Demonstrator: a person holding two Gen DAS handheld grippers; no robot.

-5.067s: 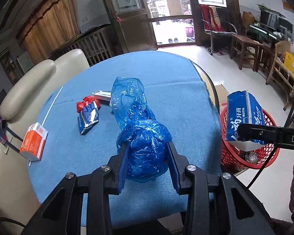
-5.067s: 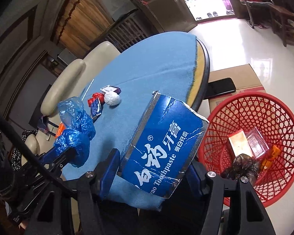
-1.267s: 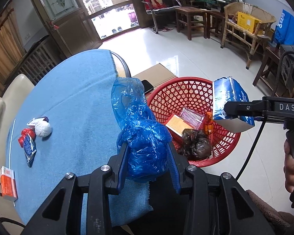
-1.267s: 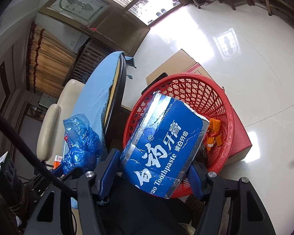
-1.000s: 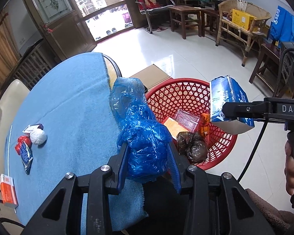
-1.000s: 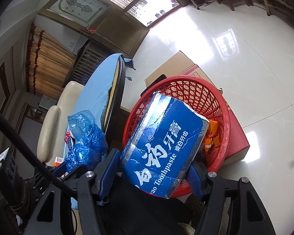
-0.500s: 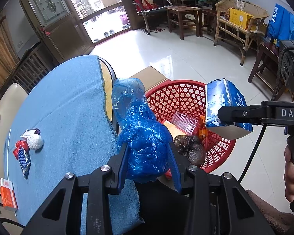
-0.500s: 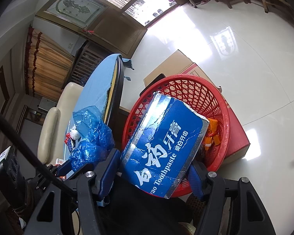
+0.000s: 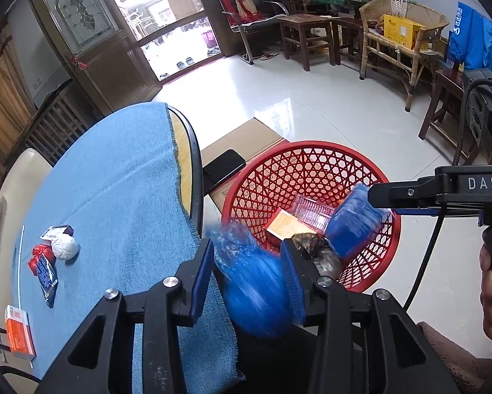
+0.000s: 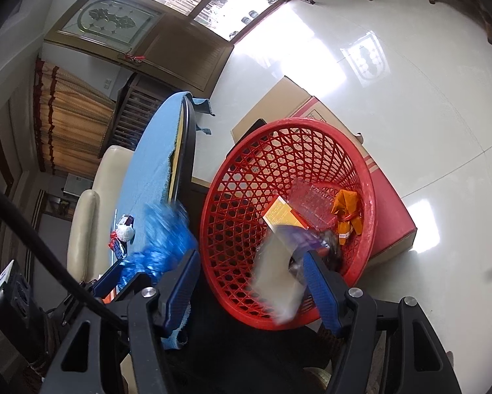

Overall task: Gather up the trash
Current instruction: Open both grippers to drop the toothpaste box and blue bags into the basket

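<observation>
Trash is leaving both claws at once. The crumpled blue plastic bag (image 9: 252, 282), which half a second ago stood tall above the left claw (image 9: 248, 246), is now a blurred lump sunk low between its fingers. Those jaws are opening, and the bag between them looks loose, not pinched. It hangs just off the edge of the round bench under a blue cloth (image 9: 114, 180), beside the red mesh plastic basket (image 9: 311, 151) on the floor. Its long axis runs from upper left to lower right in the left view, with the bulk at the bottom.

The blue toothpaste carton (image 10: 278, 282) was wedged squarely across the right claw (image 10: 250, 259) half a second ago. Now it is blurred and lies against the right finger only, well clear of the left finger, so this claw stands wide apart and grips nothing. The carton is over the basket's near side, above the dark crumpled bag (image 9: 324, 256) inside. Its long axis points away and down into the basket, with the pale end nearest the camera.

A yellow card (image 10: 282, 216), a clear plastic tray (image 10: 311, 200) and an orange wrapper (image 10: 346, 210) lie where they did before.
</observation>
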